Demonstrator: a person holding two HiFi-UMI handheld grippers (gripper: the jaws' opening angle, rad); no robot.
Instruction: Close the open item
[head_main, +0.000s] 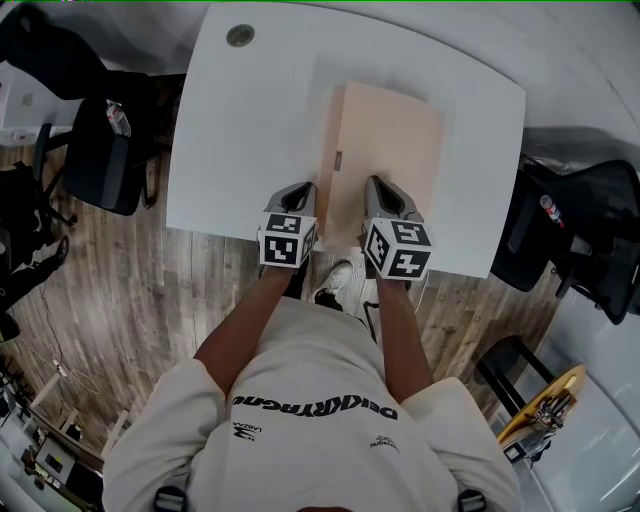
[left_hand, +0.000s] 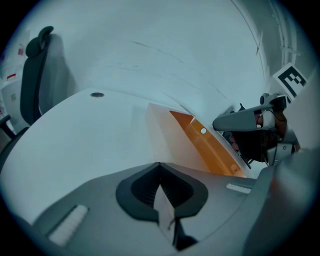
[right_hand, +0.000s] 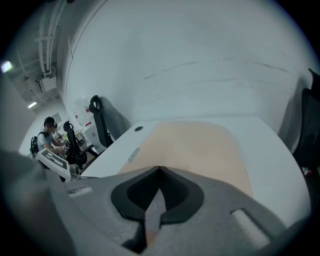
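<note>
A flat peach-coloured box (head_main: 390, 150) lies in the middle of the white table (head_main: 250, 130), and its top looks flat and down. Its left side wall carries a small grey tab (head_main: 338, 160); in the left gripper view that wall is an orange strip (left_hand: 207, 145) with a white stud. My left gripper (head_main: 300, 190) is at the box's near left corner, beside the wall, jaws shut on nothing (left_hand: 159, 165). Shut too is my right gripper (head_main: 378, 184), which hovers over the box's near edge, its tips (right_hand: 159, 170) above the peach top (right_hand: 200, 145).
A round cable hole (head_main: 240, 36) is at the table's far left. Black office chairs stand left (head_main: 105, 160) and right (head_main: 560, 235) of the table. Wooden floor lies below the near table edge, where the person stands.
</note>
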